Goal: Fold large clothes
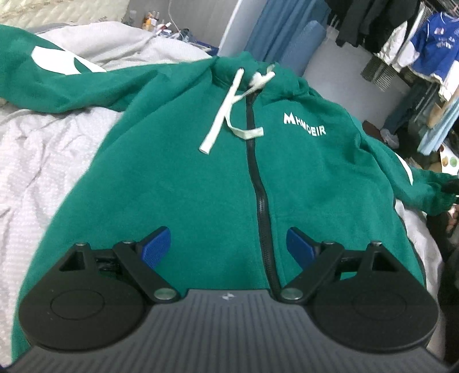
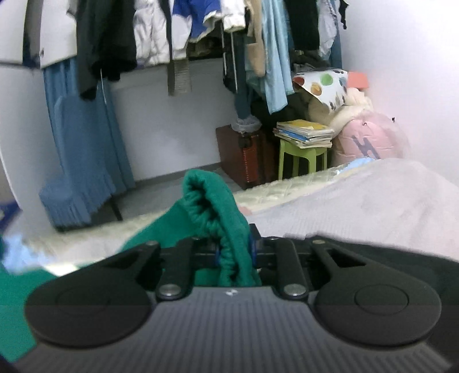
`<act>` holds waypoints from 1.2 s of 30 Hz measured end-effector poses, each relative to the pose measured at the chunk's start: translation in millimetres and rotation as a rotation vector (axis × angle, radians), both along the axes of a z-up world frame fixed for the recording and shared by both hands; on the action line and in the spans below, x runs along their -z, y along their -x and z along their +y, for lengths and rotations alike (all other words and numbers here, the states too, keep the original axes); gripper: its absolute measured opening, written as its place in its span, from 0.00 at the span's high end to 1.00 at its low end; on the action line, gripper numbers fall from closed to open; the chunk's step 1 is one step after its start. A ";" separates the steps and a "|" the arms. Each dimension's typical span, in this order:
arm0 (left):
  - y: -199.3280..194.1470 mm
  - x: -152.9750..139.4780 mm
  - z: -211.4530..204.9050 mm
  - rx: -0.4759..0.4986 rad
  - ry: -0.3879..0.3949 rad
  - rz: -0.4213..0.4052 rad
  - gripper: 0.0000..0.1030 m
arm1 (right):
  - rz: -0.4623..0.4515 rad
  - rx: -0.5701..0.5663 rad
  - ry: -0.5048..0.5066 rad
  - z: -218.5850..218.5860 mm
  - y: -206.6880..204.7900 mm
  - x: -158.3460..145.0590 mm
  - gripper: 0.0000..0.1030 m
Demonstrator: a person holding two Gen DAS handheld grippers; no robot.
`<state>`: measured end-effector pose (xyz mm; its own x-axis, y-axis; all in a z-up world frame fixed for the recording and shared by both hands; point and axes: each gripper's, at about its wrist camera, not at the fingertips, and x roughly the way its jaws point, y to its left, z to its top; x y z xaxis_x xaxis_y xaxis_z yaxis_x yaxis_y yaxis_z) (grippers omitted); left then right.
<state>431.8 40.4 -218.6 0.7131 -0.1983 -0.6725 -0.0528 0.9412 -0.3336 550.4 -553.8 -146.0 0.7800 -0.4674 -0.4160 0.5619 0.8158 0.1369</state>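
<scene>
A green zip-up hoodie (image 1: 200, 178) lies face up on the bed, zipper closed, with white drawstrings (image 1: 226, 109) and white chest lettering. Its left sleeve (image 1: 57, 83) stretches out to the left. My left gripper (image 1: 228, 244) hovers above the hoodie's lower front, open and empty, its blue pads on either side of the zipper. My right gripper (image 2: 233, 252) is shut on the ribbed cuff of the hoodie's right sleeve (image 2: 221, 218) and holds it up above the bed. That cuff also shows at the right edge of the left wrist view (image 1: 441, 192).
A pale crumpled bedsheet (image 1: 43, 160) covers the bed under the hoodie. Small bottles and cables (image 1: 160, 25) stand beyond the bed. A clothes rack (image 2: 172, 34) hangs full along the wall. A green stool with books (image 2: 304, 143), a brown case (image 2: 246, 155) and bags stand on the floor.
</scene>
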 end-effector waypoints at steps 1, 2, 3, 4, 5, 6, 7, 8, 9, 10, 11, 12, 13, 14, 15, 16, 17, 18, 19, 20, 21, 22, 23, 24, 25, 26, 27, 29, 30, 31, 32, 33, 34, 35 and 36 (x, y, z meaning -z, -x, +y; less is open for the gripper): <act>1.5 -1.9 2.6 -0.005 0.006 -0.002 0.12 | -0.006 -0.007 -0.009 0.5 3.6 -13.1 0.80; 3.4 -3.9 6.4 -0.014 0.008 -0.004 0.12 | -0.007 -0.018 -0.007 3.2 8.0 -30.4 0.80; 5.5 -6.0 9.3 -0.028 0.004 -0.008 0.12 | -0.002 -0.033 0.004 6.9 10.9 -45.4 0.80; 7.7 -8.6 11.8 -0.039 -0.006 -0.014 0.12 | 0.006 -0.052 0.021 15.1 15.5 -63.0 0.80; 11.1 -11.9 15.0 -0.044 -0.023 -0.023 0.12 | 0.005 -0.070 0.034 22.2 18.6 -79.2 0.80; 13.5 -14.2 17.4 -0.049 -0.035 -0.031 0.12 | 0.002 -0.095 0.043 31.0 23.3 -97.9 0.80; 16.0 -16.2 20.4 -0.056 -0.041 -0.037 0.12 | 0.001 -0.115 0.048 40.2 27.1 -113.1 0.80; 18.3 -18.0 23.8 -0.063 -0.040 -0.041 0.12 | 0.003 -0.139 0.052 51.8 32.5 -131.9 0.80; 20.6 -19.3 27.3 -0.064 -0.035 -0.045 0.12 | 0.006 -0.154 0.054 62.5 36.6 -146.1 0.80; 22.9 -20.5 30.4 -0.070 -0.033 -0.048 0.12 | 0.009 -0.166 0.050 73.5 41.0 -159.4 0.80; 25.2 -22.1 32.5 -0.076 -0.030 -0.052 0.12 | 0.010 -0.187 0.040 88.6 48.5 -174.4 0.80; 27.5 -23.8 34.3 -0.075 -0.024 -0.057 0.12 | 0.006 -0.209 0.033 100.9 52.9 -186.2 0.80; 30.3 -25.8 36.2 -0.074 -0.016 -0.062 0.12 | -0.003 -0.234 0.028 113.4 57.3 -196.3 0.80; 33.9 -28.4 38.1 -0.073 -0.006 -0.072 0.12 | -0.010 -0.269 0.027 130.6 63.4 -207.2 0.80; 37.1 -31.2 39.6 -0.070 0.001 -0.081 0.12 | -0.012 -0.297 0.030 146.1 67.3 -214.9 0.80; 40.6 -34.1 41.3 -0.069 0.005 -0.091 0.12 | -0.013 -0.326 0.032 161.4 70.5 -221.5 0.80; 44.7 -37.4 43.2 -0.069 0.008 -0.104 0.12 | -0.011 -0.361 0.029 182.0 74.1 -228.0 0.80; 47.9 -39.9 44.7 -0.067 0.009 -0.115 0.12 | -0.011 -0.391 0.024 197.3 74.6 -232.2 0.80; 51.2 -42.2 46.6 -0.068 0.007 -0.125 0.12 | -0.012 -0.423 0.015 214.7 76.5 -235.3 0.80; 55.0 -44.7 50.3 -0.075 0.006 -0.135 0.12 | -0.013 -0.464 0.005 236.6 78.5 -237.2 0.80; 58.4 -46.7 53.8 -0.080 0.011 -0.143 0.12 | -0.011 -0.498 0.001 252.7 77.3 -238.7 0.80; 61.7 -48.5 57.5 -0.086 0.021 -0.149 0.12 | -0.008 -0.539 0.004 275.1 78.2 -237.9 0.80; 65.3 -50.3 63.8 -0.096 0.040 -0.156 0.12 | -0.006 -0.574 0.010 296.2 78.8 -236.7 0.80; 67.0 -51.8 69.1 -0.106 0.056 -0.161 0.12 | -0.005 -0.606 0.012 316.7 78.6 -234.1 0.80; 68.7 -53.0 74.9 -0.118 0.072 -0.165 0.12 | 0.000 -0.636 0.008 334.3 77.0 -231.2 0.80; 70.4 -54.7 81.1 -0.133 0.085 -0.170 0.12 | 0.009 -0.666 0.000 351.6 74.9 -225.6 0.80; 72.0 -56.5 88.0 -0.150 0.098 -0.176 0.12 | 0.021 -0.698 -0.005 372.4 73.0 -217.0 0.80; 73.5 -60.6 100.3 -0.179 0.117 -0.191 0.12 | 0.056 -0.764 0.004 412.4 68.6 -195.3 0.80; 74.3 -61.8 106.0 -0.194 0.125 -0.196 0.12 | 0.071 -0.791 0.002 428.8 66.0 -184.2 0.80; 74.8 -62.6 111.9 -0.209 0.133 -0.200 0.12 | 0.090 -0.818 -0.005 444.0 63.4 -171.2 0.79; 75.7 -63.0 118.5 -0.227 0.143 -0.205 0.12 | 0.110 -0.845 -0.013 460.6 60.7 -157.1 0.79; 76.6 -63.1 124.7 -0.241 0.150 -0.207 0.12 | 0.130 -0.874 -0.016 476.0 57.6 -140.6 0.79; 76.9 -62.6 130.2 -0.258 0.158 -0.207 0.12 | 0.147 -0.897 -0.018 488.9 55.4 -126.5 0.79; 75.9 -61.8 135.8 -0.272 0.167 -0.205 0.12 | 0.164 -0.921 -0.022 501.3 52.9 -111.4 0.78; 75.2 -60.8 139.9 -0.283 0.177 -0.201 0.12 | 0.186 -0.946 -0.031 512.8 49.1 -94.3 0.78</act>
<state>356.6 180.3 -157.9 0.8703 -0.0749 -0.4867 -0.2195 0.8258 -0.5196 501.3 -41.0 -51.6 0.7489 0.3342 -0.5723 -0.3114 0.9397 0.1412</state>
